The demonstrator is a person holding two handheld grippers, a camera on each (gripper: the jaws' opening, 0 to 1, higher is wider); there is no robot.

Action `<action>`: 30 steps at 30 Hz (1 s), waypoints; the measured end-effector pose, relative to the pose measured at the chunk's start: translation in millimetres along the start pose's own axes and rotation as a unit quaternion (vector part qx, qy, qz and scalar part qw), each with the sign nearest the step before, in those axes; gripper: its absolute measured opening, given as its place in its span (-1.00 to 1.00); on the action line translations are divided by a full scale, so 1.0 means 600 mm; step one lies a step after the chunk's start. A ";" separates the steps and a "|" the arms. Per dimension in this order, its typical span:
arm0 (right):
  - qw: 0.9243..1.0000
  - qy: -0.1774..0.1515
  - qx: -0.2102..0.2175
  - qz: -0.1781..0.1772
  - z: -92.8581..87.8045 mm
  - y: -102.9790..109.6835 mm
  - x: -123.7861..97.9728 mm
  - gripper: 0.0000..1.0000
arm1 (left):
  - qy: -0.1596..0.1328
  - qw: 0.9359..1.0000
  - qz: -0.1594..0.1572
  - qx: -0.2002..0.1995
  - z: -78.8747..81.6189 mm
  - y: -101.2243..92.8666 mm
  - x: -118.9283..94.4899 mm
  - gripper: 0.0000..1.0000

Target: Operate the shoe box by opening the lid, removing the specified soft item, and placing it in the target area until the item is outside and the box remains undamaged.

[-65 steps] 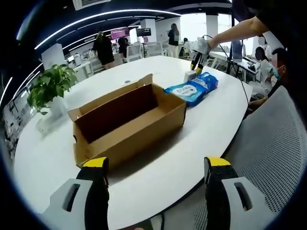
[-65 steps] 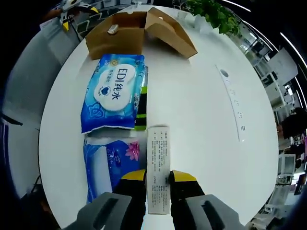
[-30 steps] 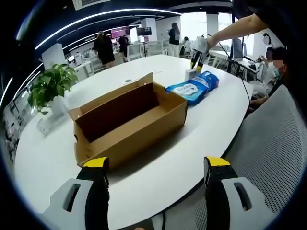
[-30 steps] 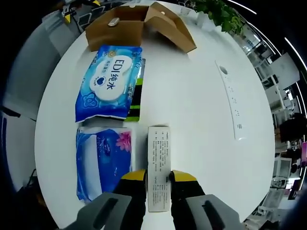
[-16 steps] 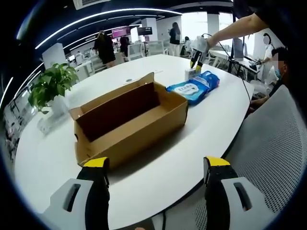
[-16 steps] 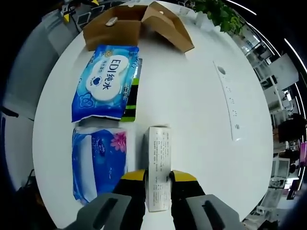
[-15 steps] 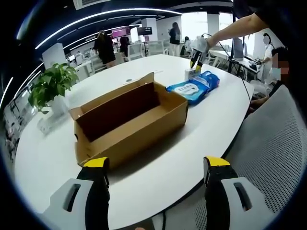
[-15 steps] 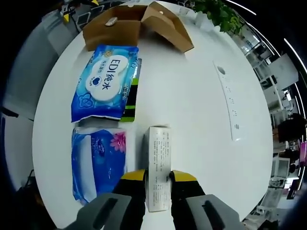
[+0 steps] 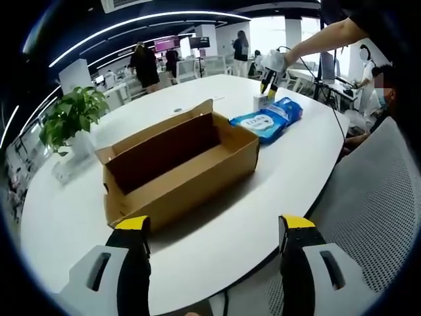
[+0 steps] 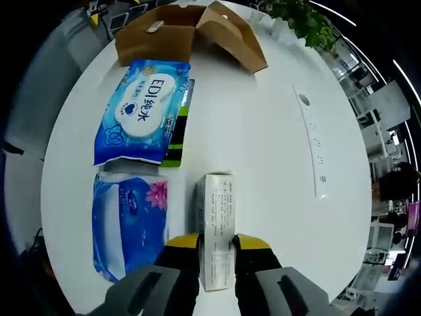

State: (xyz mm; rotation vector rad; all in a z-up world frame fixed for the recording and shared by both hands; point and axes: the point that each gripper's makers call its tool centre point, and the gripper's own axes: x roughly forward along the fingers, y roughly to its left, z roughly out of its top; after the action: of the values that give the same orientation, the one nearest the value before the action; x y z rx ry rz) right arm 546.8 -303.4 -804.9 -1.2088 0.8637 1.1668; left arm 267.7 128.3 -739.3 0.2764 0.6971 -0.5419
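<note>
While the right gripper point(image 10: 216, 242) clamps the near end of a small white carton point(image 10: 216, 227) on the white table point(image 10: 263, 131), the soft wipes pack point(image 10: 141, 112) lies flat just beside the open cardboard box point(image 10: 184, 29), already outside it. It looks light, squashy and slick, so a grip across its narrow middle should hold best. A second blue pack point(image 10: 128, 220) sits next to the carton. The left gripper point(image 9: 214, 227) hangs unclenched and empty short of the box.

Bright ceiling strip lights point(image 9: 131, 29), sharp centres, fisheye-bent edges.
</note>
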 end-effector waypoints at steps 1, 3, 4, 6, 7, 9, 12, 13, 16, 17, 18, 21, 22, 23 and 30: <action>1.000 -0.001 0.002 0.000 0.000 0.000 0.000 -0.69 | 0.000 1.000 0.000 0.000 0.000 0.000 0.000 0.65; 1.000 0.000 0.001 0.000 0.000 -0.001 0.001 -0.69 | 0.001 1.000 0.001 -0.001 -0.001 0.001 0.000 0.65; 1.000 0.000 0.001 0.000 0.000 -0.001 0.001 -0.69 | 0.000 1.000 0.001 -0.001 -0.001 0.001 0.000 0.65; 1.000 0.000 0.005 -0.001 0.001 -0.001 0.000 -0.69 | 0.000 1.000 0.001 -0.001 -0.001 0.002 0.000 0.65; 1.000 0.000 0.006 -0.001 0.001 -0.001 0.000 -0.69 | 0.000 1.000 0.001 -0.001 0.000 0.002 0.000 0.65; 1.000 -0.003 0.013 0.001 0.002 0.001 0.000 -0.68 | -0.001 1.000 0.001 -0.001 0.000 0.002 -0.001 0.65; 1.000 -0.003 0.016 -0.001 0.004 0.000 -0.002 -0.63 | -0.002 1.000 0.001 -0.001 0.001 0.002 -0.001 0.65; 1.000 -0.007 0.020 -0.001 0.006 0.000 -0.003 -0.62 | -0.003 1.000 0.002 -0.001 0.001 0.003 -0.001 0.65; 1.000 -0.007 0.023 -0.005 0.006 -0.002 -0.004 -0.59 | -0.004 1.000 0.002 -0.001 0.002 0.003 -0.001 0.65; 1.000 -0.008 0.026 -0.007 0.007 -0.002 -0.005 -0.57 | -0.005 1.000 0.002 -0.001 0.003 0.003 -0.002 0.65; 1.000 -0.008 0.028 -0.008 0.007 -0.002 -0.006 -0.55 | -0.006 1.000 0.003 -0.001 0.004 0.003 -0.002 0.65; 0.999 -0.009 0.033 -0.011 0.009 -0.002 -0.011 -0.50 | -0.009 1.000 0.003 -0.002 0.006 0.004 -0.002 0.65; 0.999 -0.010 0.034 -0.012 0.010 0.000 -0.013 -0.50 | -0.010 1.000 0.003 -0.002 0.006 0.004 -0.002 0.65; 0.999 -0.011 0.035 -0.013 0.010 0.000 -0.015 -0.49 | -0.012 1.000 0.003 -0.002 0.007 0.004 -0.003 0.65; 0.998 -0.017 0.063 -0.025 0.013 0.006 -0.025 -0.35 | -0.024 1.000 0.003 -0.008 0.014 0.004 -0.006 0.65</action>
State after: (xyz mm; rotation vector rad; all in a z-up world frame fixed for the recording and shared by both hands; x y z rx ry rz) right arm 539.1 -298.7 -789.8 -1.0990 0.8647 1.0737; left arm 271.5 128.0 -730.4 0.2500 0.6546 -0.5356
